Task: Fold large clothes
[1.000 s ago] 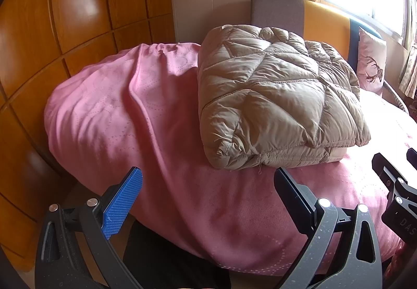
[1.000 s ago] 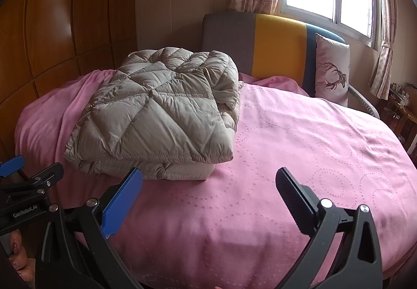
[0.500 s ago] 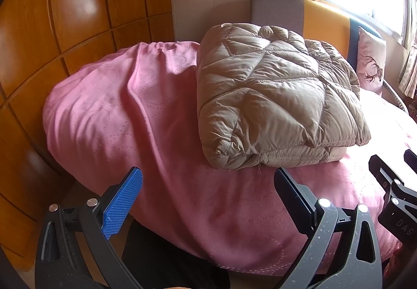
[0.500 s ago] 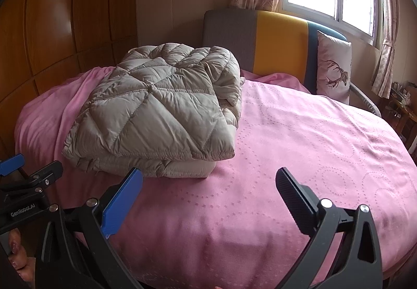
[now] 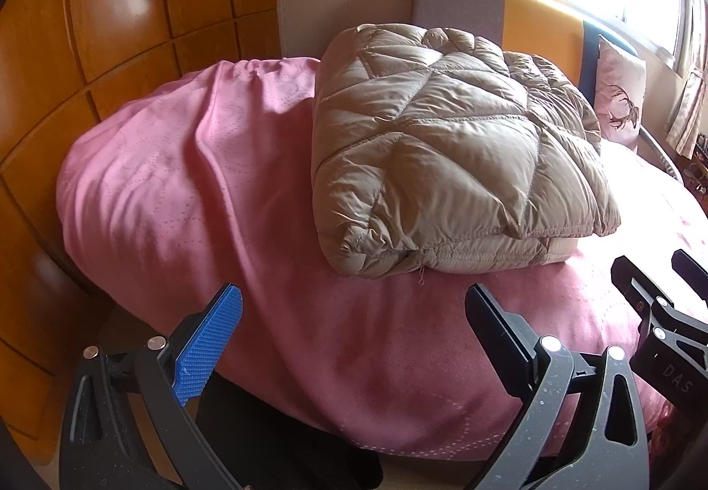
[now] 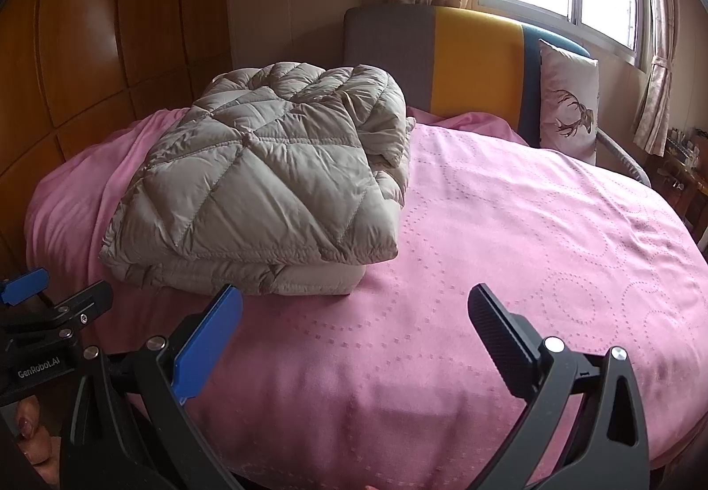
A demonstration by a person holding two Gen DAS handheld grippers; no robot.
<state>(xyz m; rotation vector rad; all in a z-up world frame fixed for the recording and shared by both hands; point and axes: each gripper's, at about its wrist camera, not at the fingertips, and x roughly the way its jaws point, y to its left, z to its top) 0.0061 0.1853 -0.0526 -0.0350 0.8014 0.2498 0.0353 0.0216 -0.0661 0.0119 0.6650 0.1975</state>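
A pink bed (image 6: 509, 224) lies ahead of both grippers. The folded beige quilted coat (image 5: 442, 154) rests on it, well beyond the fingers. The left gripper (image 5: 354, 313) and right gripper (image 6: 354, 313) both stand wide apart, holding nothing.

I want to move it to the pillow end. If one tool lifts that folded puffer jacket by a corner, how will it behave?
The puffer jacket looks floppy and probably light: puffy quilted panels, loosely stacked layers. Lifted by a corner it would likely unfold. Its shiny shell may slip on the pink bedspread.
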